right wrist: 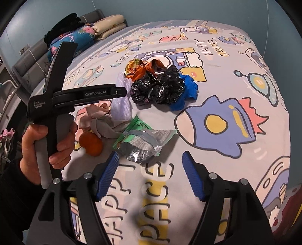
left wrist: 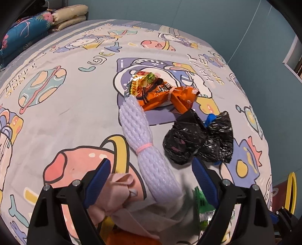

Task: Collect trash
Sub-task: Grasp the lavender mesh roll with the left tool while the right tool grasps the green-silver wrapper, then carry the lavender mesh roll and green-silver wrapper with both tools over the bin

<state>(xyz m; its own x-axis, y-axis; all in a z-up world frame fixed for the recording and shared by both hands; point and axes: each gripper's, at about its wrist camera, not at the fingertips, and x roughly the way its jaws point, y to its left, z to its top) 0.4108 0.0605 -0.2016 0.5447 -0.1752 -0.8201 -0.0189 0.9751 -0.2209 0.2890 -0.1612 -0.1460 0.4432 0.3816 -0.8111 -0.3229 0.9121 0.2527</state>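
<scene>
My left tongs (left wrist: pixel 149 181) are spread wide and empty over the crumpled pink-and-grey cloth (left wrist: pixel 120 190); the long white foam-net sleeve (left wrist: pixel 143 137) runs straight away from between them, lengthwise along my reach. My right tongs (right wrist: pixel 149 169), equally wide and empty, sit just short of the green-and-silver foil wrapper (right wrist: pixel 145 143), right of that sleeve on the cartoon-print bed (right wrist: pixel 236 160), so I judge the right nearer it.

A wide bed (right wrist: pixel 217 165) fills the room, covered by a pale grey sheet printed with pastel cartoon rockets, planets and the words "HAPPY SPACE". At its far end lie a folded cream quilted blanket (left wrist: pixel 69 17) and a blue floral pillow (left wrist: pixel 28 32). A grey padded headboard (right wrist: pixel 32 58) stands behind them. Plain teal walls (left wrist: pixel 207 17) surround the bed under even indoor light.
</scene>
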